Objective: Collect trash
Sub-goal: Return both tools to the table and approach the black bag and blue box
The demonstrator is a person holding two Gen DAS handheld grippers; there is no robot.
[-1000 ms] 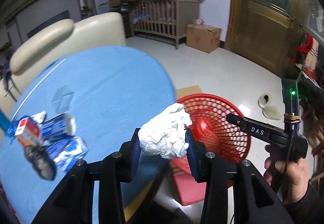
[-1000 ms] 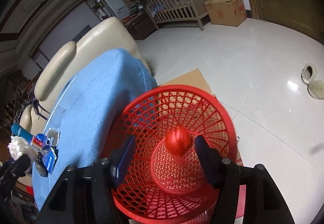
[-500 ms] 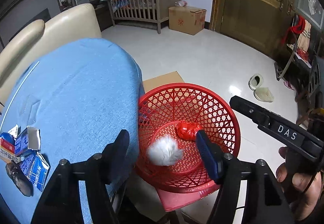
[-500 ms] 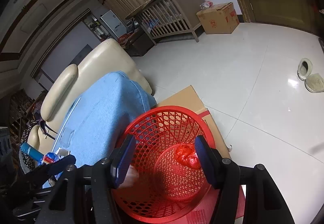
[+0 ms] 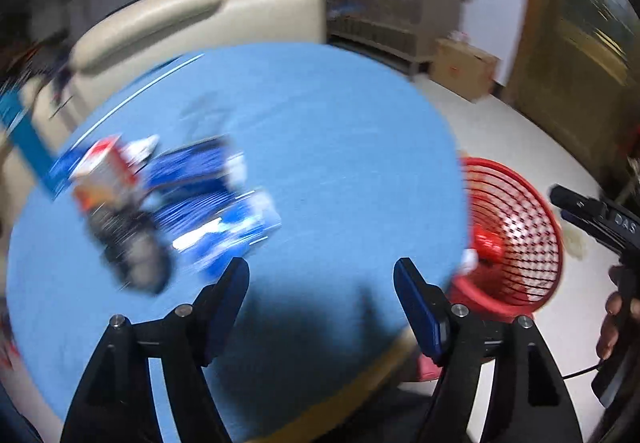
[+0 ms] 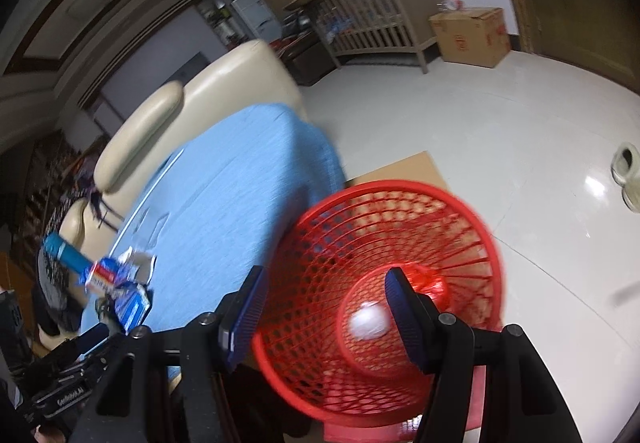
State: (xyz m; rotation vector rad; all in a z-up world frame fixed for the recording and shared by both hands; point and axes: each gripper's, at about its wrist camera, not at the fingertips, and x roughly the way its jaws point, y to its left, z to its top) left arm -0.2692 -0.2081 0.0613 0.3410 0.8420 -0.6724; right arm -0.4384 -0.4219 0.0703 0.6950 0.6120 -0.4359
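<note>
Left wrist view, blurred, is mostly filled by the round table (image 5: 340,147) under its blue cloth, with a cream sofa (image 5: 200,15) behind it and a wooden crib (image 5: 392,19) and cardboard box (image 5: 466,69) farther back on the pale floor. Beside the table's right edge stands the red basket (image 5: 520,227), on a red stool in the right wrist view. Inside the basket lie a red wad (image 6: 430,285) and a white paper ball (image 6: 368,323), just beside each other on its bottom. A heap of trash (image 5: 172,199), blue and red cartons with a dark object, sits on the cloth's left part. Left gripper (image 5: 320,273) hangs over the cloth near the heap, jaws wide, holding nothing. Right gripper (image 6: 322,303) hovers over the basket's near rim, jaws wide and bare.
</note>
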